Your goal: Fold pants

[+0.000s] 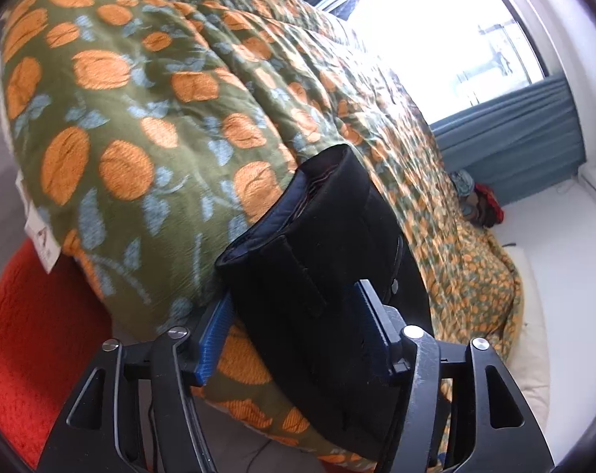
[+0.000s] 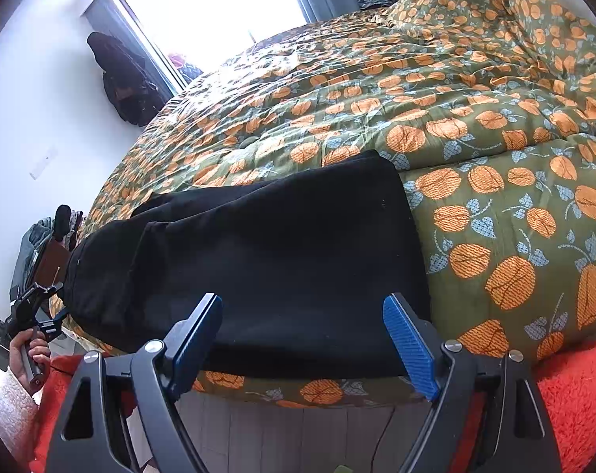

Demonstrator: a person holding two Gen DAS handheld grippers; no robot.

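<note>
Blue pads (image 1: 371,327) of left gripper (image 1: 294,339) flanking black pants (image 2: 258,260), grip unclear. Right gripper (image 2: 310,339) spread wide, empty, above pants on floral quilt (image 2: 495,149).

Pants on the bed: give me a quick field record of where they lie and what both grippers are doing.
pants: black, lying flat at the bed's near edge
surface: green quilt with orange print
left gripper: jaws astride the waistband end, not visibly pressing
right gripper: open, over the other end, holding nothing
floor: red rug beside the bed
</note>
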